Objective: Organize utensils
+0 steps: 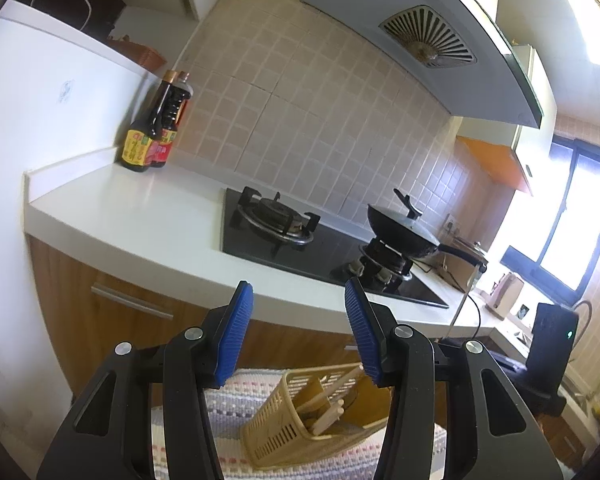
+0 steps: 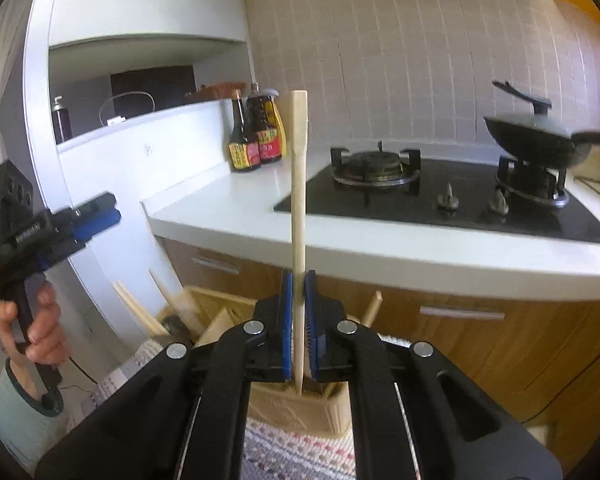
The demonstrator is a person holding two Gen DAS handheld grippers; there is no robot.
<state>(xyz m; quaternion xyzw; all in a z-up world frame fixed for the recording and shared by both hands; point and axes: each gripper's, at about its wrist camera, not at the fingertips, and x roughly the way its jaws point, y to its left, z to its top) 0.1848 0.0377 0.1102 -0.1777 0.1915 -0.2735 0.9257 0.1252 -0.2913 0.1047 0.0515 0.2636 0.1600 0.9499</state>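
Here the right gripper point(image 2: 299, 280), clamped on an upright wooden chopstick point(image 2: 299, 184), should keep it vertical and lower it tip-first into the beige holder point(image 2: 300, 412) below, whereas only the left wrist view shows the half-open, empty left gripper point(image 1: 298, 300) above the yellow slotted basket point(image 1: 284, 428) of sticks.

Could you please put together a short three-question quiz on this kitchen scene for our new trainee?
1. True or false: the right tool is shut on a wooden stick.
2. What sits on the far burner of the stove? A) a kettle B) a black wok C) nothing
3. Fill in: the left tool is ____, with nothing between its pads.

Key
1. True; the stick stands upright between the pads.
2. B
3. open; the yellow utensil basket lies beyond it on the woven mat.
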